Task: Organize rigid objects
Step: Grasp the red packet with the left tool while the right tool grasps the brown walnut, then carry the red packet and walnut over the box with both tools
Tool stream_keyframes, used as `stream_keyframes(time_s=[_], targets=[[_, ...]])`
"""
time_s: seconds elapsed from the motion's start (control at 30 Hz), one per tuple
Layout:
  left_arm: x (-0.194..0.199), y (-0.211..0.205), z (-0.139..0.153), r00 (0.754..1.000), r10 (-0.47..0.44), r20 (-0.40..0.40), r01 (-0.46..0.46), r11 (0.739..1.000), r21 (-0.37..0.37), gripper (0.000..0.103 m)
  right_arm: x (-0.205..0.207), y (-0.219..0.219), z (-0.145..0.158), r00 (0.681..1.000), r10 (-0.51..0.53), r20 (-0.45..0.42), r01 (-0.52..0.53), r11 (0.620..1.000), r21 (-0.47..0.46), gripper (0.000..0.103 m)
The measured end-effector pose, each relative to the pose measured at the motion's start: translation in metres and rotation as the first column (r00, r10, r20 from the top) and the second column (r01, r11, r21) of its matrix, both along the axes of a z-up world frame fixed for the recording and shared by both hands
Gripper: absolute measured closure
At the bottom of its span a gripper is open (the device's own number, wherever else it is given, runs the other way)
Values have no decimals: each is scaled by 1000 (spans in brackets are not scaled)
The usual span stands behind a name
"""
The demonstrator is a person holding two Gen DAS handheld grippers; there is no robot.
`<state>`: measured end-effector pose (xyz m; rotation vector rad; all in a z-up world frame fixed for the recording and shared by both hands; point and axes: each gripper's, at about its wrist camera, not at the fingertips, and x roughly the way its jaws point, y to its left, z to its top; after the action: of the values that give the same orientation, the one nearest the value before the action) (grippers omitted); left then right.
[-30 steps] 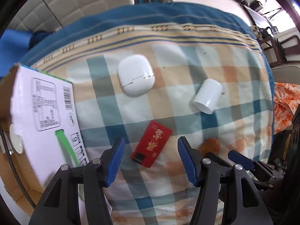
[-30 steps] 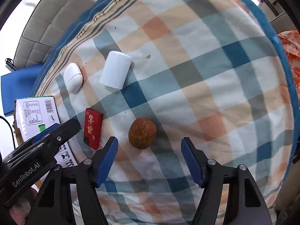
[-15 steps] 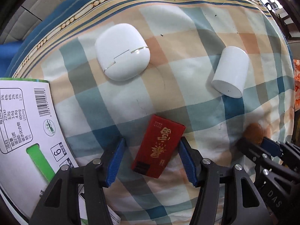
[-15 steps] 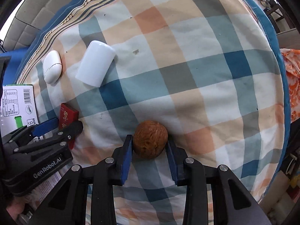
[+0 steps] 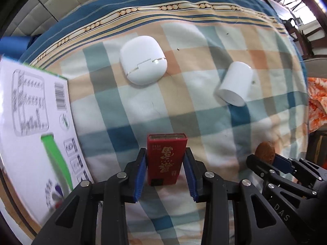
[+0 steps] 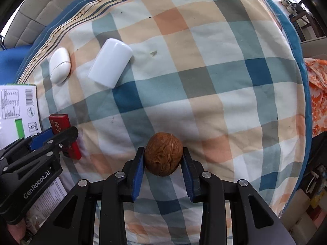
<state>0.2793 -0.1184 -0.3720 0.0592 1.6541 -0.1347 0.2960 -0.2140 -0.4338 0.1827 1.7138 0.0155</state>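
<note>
A small red box (image 5: 166,159) with gold characters is clamped between the blue pads of my left gripper (image 5: 166,163), which is shut on it just above the checked cloth. From the right wrist view the same red box (image 6: 59,122) shows at the left, half hidden by the left gripper's black fingers (image 6: 61,138). My right gripper (image 6: 163,159) is shut on a brown walnut (image 6: 163,156). The walnut (image 5: 265,152) also peeks out at the lower right of the left wrist view. A white rounded case (image 5: 143,60) and a white cylinder (image 5: 235,83) lie farther back on the cloth.
A white cardboard box (image 5: 34,122) with a barcode and a green mark lies along the left edge of the bed. The checked cloth (image 6: 204,81) covers the whole surface, with a blue border. Orange fabric (image 6: 316,94) hangs off to the right.
Both grippers came down and shut: the left on the red box, which now stands straight between its pads, the right on the walnut. The white items stayed put.
</note>
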Motion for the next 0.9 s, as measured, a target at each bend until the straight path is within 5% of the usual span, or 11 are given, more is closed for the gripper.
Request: stream_keyframes(time_s=[0.27, 0.5, 0.73, 0.9], targets=[[-37, -5, 29, 999, 26, 39, -22, 996, -84, 71, -22, 1, 28, 999, 9, 41, -10, 999, 35, 67], [-37, 2, 95, 988, 23, 152, 3, 986, -167, 71, -30, 7, 85, 992, 27, 127, -33, 998, 50, 67], [-41, 56, 168, 963, 71, 259, -13, 975, -220, 71, -37, 49, 154, 967, 98, 235, -119, 990, 75, 67], [-57, 118, 192, 944, 139, 299, -78, 975, -208, 71, -50, 102, 199, 941, 153, 302, -198, 972, 126, 67]])
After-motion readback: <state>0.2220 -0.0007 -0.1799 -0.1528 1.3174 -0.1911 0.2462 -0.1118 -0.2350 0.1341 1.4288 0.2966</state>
